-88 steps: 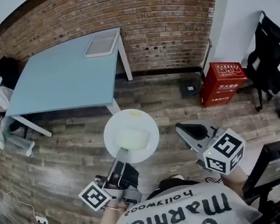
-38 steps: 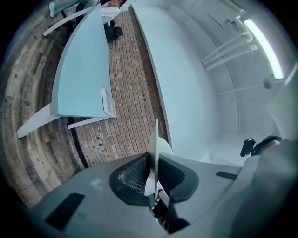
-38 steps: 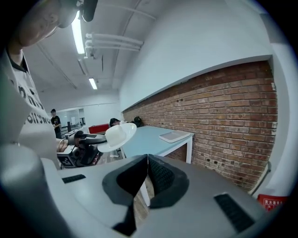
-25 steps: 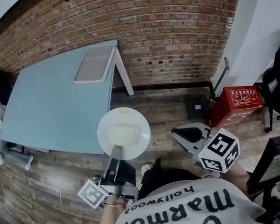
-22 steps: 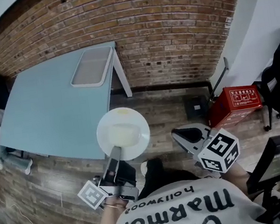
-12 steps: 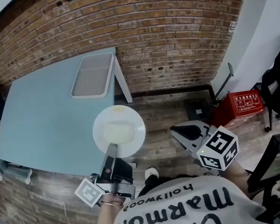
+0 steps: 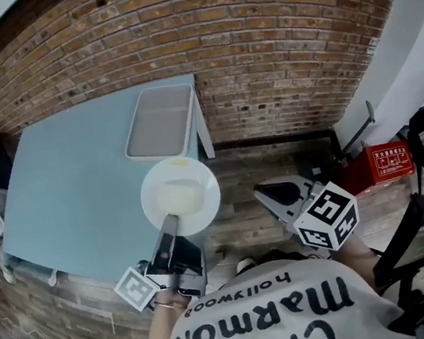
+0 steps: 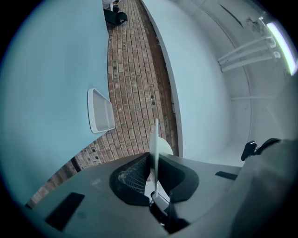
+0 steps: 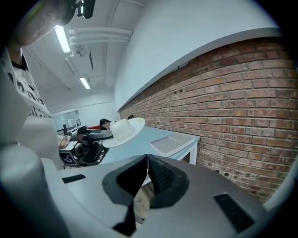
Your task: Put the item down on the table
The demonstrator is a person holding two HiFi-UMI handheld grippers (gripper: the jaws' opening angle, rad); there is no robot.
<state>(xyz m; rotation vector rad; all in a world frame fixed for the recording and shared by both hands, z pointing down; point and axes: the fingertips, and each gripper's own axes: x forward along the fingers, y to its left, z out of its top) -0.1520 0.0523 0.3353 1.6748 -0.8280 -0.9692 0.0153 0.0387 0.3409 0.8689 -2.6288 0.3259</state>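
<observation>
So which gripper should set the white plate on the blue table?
Left. The left gripper grips the round white plate's rim over the light-blue table's edge; the right gripper is shut, empty, beside the table.

Colours in the room
White plate (image 7: 180, 195), pale blue counter (image 7: 72, 185), light grey tray (image 7: 162, 122), red-brown brick wall (image 7: 255, 32), brown plank floor (image 7: 242, 200).

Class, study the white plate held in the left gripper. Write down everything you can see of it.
The white plate is round, smooth and plain, perhaps ceramic or plastic, with a broad flat rim around a bulging middle and a small yellowish mark at its far edge. The left gripper is shut on its near rim and holds it roughly level in the air, over the edge of the pale blue table, near the grey tray. Nothing else touches it.
</observation>
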